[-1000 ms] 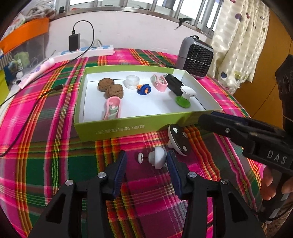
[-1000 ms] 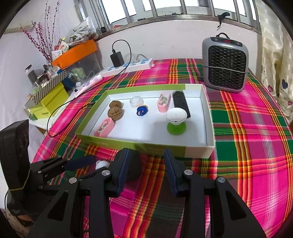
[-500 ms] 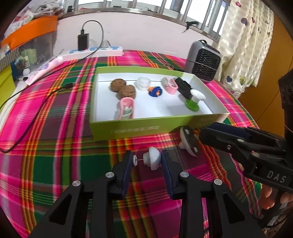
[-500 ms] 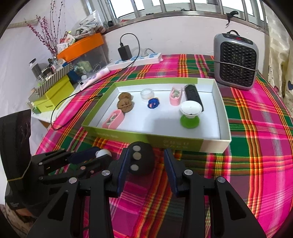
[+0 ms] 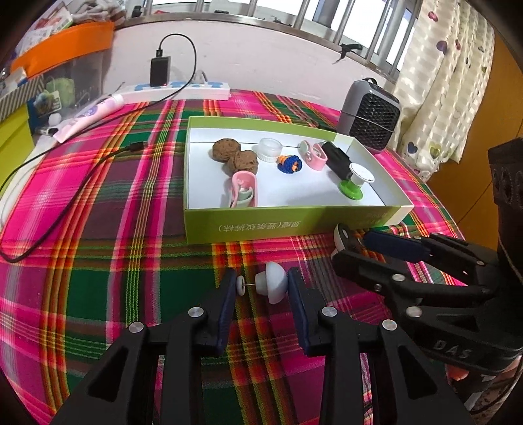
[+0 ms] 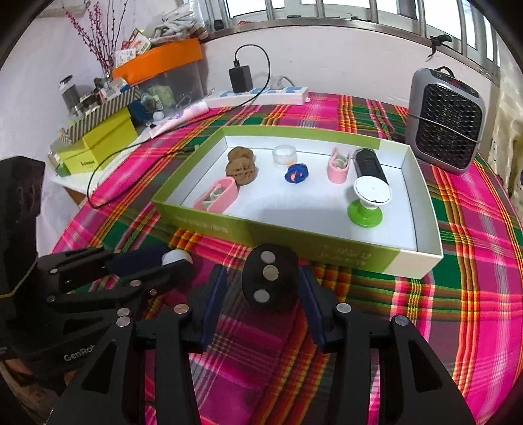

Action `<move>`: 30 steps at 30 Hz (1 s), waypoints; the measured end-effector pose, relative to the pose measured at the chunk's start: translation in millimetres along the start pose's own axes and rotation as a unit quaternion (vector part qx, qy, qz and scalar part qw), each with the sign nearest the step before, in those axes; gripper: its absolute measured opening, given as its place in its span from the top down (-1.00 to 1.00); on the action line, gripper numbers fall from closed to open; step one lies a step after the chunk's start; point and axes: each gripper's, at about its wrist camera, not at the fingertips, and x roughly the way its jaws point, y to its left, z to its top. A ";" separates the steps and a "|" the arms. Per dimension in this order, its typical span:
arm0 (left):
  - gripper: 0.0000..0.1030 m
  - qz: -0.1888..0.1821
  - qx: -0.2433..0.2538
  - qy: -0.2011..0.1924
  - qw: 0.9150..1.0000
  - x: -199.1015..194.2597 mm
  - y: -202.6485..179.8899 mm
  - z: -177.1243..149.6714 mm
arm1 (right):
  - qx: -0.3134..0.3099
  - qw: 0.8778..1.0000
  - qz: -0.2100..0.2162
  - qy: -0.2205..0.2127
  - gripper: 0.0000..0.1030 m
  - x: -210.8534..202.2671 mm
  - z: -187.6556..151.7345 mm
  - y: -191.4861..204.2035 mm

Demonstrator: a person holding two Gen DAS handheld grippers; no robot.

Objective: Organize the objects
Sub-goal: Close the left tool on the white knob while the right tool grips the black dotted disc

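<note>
Walnuts inside green box

This looks like a room in a home. A table under a bright plaid tablecloth stands against a barred window hung with heart-print curtains. A small space heater, a power strip with a charger, storage boxes and dried flower twigs crowd the edges.

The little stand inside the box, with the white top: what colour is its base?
Bright green. The stand shows best in the right wrist view, upright in the box.
</note>
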 end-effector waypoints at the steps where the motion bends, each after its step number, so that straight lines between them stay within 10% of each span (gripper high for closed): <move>1: 0.41 0.000 0.000 0.000 1.000 0.5 -0.4 -0.3 | -0.003 1.000 -0.004 0.001 0.10 1.4 -0.7 0.8; 30: 0.42 0.013 0.011 0.000 1.000 1.5 -4.9 0.1 | -0.008 1.000 -0.015 0.000 0.20 6.6 -4.8 -0.5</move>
